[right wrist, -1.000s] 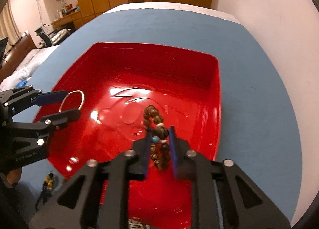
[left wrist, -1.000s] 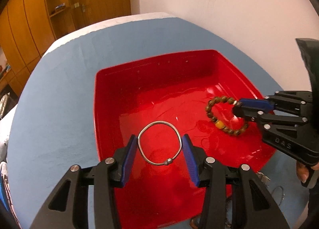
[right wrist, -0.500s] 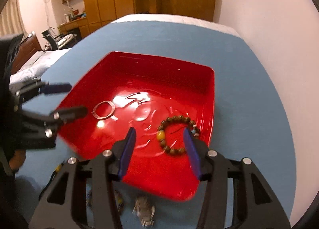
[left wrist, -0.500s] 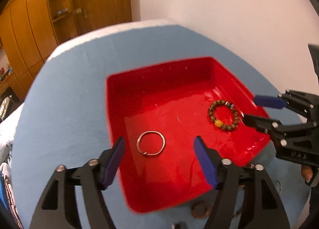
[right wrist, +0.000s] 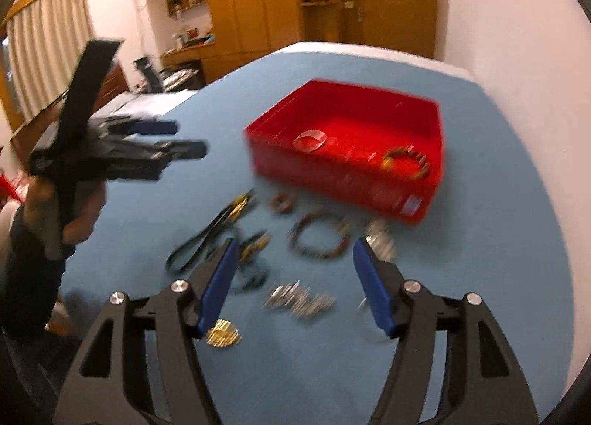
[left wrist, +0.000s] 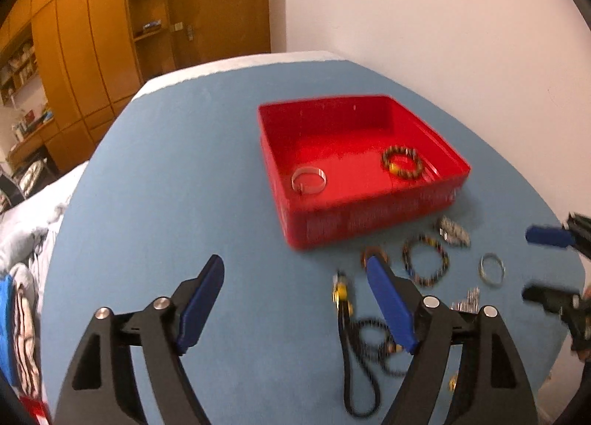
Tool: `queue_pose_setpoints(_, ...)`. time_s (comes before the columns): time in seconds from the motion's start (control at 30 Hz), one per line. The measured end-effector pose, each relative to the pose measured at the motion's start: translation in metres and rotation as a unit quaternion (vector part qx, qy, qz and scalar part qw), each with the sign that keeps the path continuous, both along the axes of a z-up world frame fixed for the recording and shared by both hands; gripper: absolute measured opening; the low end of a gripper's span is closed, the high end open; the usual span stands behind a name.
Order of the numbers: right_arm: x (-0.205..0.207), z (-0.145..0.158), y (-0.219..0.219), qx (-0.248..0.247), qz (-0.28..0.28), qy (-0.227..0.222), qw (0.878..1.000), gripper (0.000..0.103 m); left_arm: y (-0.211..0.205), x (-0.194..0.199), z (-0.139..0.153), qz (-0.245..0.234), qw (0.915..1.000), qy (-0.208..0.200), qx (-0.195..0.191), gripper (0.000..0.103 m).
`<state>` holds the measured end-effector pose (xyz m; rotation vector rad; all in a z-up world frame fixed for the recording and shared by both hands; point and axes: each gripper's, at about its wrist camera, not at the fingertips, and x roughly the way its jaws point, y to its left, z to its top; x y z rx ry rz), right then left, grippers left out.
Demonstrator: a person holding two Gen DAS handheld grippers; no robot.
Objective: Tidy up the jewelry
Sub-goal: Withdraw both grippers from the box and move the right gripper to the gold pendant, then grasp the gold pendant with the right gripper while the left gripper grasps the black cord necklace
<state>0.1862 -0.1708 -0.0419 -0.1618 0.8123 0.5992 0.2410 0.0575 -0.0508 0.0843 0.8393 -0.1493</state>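
A red tray point(left wrist: 369, 220) point(right wrist: 332, 181) stands on the blue table. A silver bangle point(left wrist: 308, 181) point(right wrist: 309, 139) and a brown bead bracelet point(left wrist: 402, 167) point(right wrist: 406, 165) lie inside it. In front of the tray lie loose pieces: a multicolour bead bracelet point(left wrist: 424, 265) point(right wrist: 319, 236), a small silver ring point(left wrist: 491, 269), a black cord necklace point(left wrist: 364, 351) point(right wrist: 207, 240), a silver chain point(right wrist: 299, 299) and a gold piece point(right wrist: 221, 338). My left gripper point(left wrist: 295, 299) is open and empty, raised near the loose pieces. My right gripper point(right wrist: 293, 277) is open and empty above them.
The blue table point(left wrist: 166, 203) ends at a white wall on the right. Wooden cupboards point(left wrist: 92, 37) stand behind. Bedding and clothes point(left wrist: 22, 258) lie to the left of the table. The person's hand point(right wrist: 74, 203) holds the left gripper.
Both grippers let go of the bangle and the bead bracelet in the tray, opened, and pulled back and up. The loose jewelry in front of the tray is now in view.
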Motion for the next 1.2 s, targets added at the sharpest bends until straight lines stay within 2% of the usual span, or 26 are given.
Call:
queue_pose_setpoints(0.1, -0.027, -0.015, 0.006, 0.01, 0.013, 0.018, 1.0, 0.064, 0.002, -0.017, -0.012, 0.008, 0.9999, 0.007, -0.012, 0.08)
queue_pose_setpoints(0.2, -0.046, -0.028, 0.012, 0.009, 0.016, 0.03, 0.999, 0.064, -0.002, -0.032, -0.022, 0.02, 0.9998, -0.001, -0.003, 0.08)
queue_pose_setpoints(0.3, -0.058, -0.041, 0.018, 0.007, 0.023, 0.044, 0.999, 0.059, -0.003, -0.041, -0.026, 0.023, 0.9996, 0.0, -0.017, 0.08)
queue_pose_setpoints(0.4, -0.059, -0.054, 0.025, 0.004, 0.03, 0.058, 0.998, 0.051, -0.001, -0.044, -0.033, 0.03, 0.9992, 0.006, -0.025, 0.081)
queue_pose_setpoints(0.6, -0.053, -0.078, 0.033, -0.01, 0.03, 0.079, 0.996, 0.045, 0.003, -0.047, -0.032, 0.041, 0.9991, 0.002, -0.015, 0.081)
queue_pose_setpoints(0.87, -0.049, -0.084, 0.042, -0.039, 0.039, 0.057, 0.997, 0.04, 0.001, -0.037, -0.035, 0.034, 0.9993, 0.01, -0.013, 0.082)
queue_pose_setpoints(0.97, -0.048, -0.084, 0.039, -0.038, 0.042, 0.056, 0.997, 0.028, 0.0, -0.03, -0.038, 0.031, 0.9992, 0.017, -0.019, 0.082)
queue_pose_setpoints(1.2, -0.043, -0.084, 0.037, -0.024, 0.055, 0.061, 0.996, 0.028, -0.007, -0.017, -0.045, 0.028, 0.9988, 0.029, -0.029, 0.082)
